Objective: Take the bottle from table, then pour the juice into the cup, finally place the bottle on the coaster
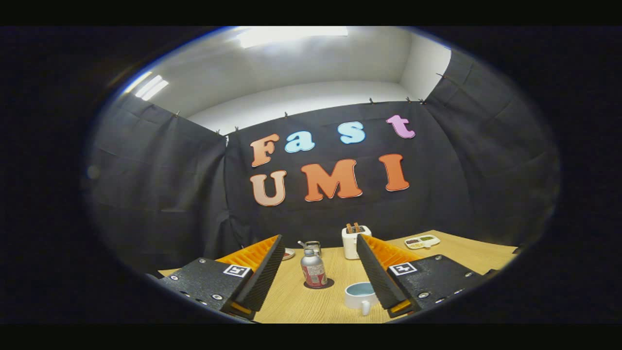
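Note:
A silver bottle point(313, 270) with a red label stands upright on a dark round coaster point(319, 284) on the wooden table point(311, 304). It is ahead of my gripper point(318, 248), whose two fingers stand wide apart and hold nothing. The left finger point(265, 272) is to the bottle's left, the right finger point(374, 272) to its right, both apart from it. A white cup point(361, 294) with a pale blue inside sits nearer, just beside the right finger, its handle pointing toward me.
A white toaster point(354, 240) with toast stands beyond the bottle. A metal jar point(313, 246) sits right behind the bottle, and a small plate point(288, 253) lies by the left finger's tip. A white tray point(422, 241) with small compartments lies at the back right.

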A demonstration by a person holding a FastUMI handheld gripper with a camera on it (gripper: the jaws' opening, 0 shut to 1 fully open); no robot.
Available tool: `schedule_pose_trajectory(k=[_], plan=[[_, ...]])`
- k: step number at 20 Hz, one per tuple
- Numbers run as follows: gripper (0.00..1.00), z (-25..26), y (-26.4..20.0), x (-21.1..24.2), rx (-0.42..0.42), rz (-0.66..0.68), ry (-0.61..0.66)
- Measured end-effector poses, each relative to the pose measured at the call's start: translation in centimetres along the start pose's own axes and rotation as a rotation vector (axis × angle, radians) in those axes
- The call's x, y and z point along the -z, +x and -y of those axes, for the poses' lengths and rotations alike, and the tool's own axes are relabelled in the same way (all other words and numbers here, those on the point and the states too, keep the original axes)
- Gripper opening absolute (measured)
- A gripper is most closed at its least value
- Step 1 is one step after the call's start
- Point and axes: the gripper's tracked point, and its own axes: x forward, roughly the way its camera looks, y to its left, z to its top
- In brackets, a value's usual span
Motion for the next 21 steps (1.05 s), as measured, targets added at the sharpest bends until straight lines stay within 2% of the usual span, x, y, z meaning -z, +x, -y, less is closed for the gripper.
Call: schedule_pose_trajectory(k=[6, 21], plan=[[0.89, 1.5, -0.5, 0.0, 0.021, 0.026, 0.053], [0.91, 0.2, -0.7, 0.1, -0.032, 0.056, -0.025]])
